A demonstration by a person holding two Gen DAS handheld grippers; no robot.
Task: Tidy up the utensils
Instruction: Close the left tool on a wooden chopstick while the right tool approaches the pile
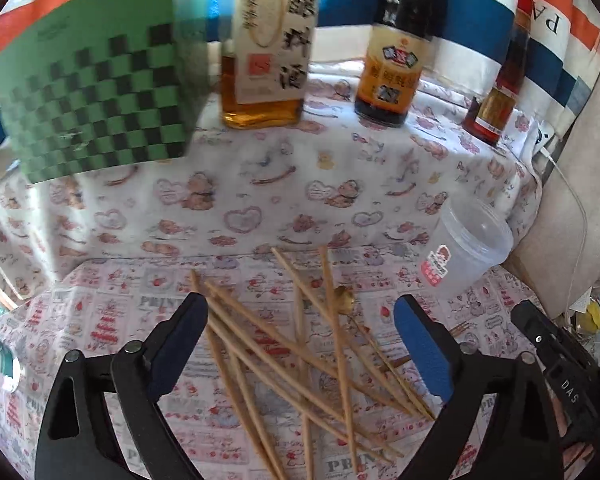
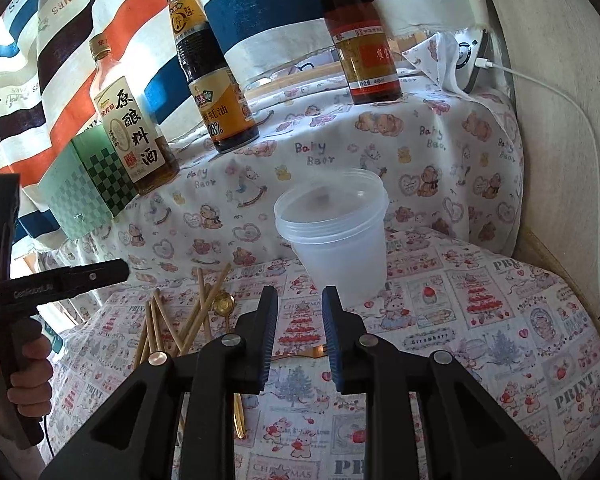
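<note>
Chopsticks [image 1: 284, 360] lie in a crossed heap on the printed cloth [image 1: 112, 320], right between and under my left gripper [image 1: 300, 344]. Its two fingers [image 1: 176, 344] stand far apart, one on each side of the heap, and I see nothing pinched in them. A small gold spoon [image 1: 345, 295] rests on the heap, a bit nearer the finger on the right of that view.

My right gripper [image 2: 300, 336] has its fingers [image 2: 267, 336] close to each other with a thin gap, and nothing sits in the gap. Some gold metal [image 2: 300, 353] shows on the cloth between and just below these fingers, but I cannot tell what it is. The heap and the spoon lie off to the left of these fingers. A clear plastic cup [image 2: 336, 236] stands just past their tips, a little to the right.

Farther out, three sauce bottles [image 2: 216, 76] and a green checked box [image 2: 88, 192] stand on the bear cloth [image 2: 420, 140]. A hand [image 2: 24, 376] holds the other tool at the far left of the right view
</note>
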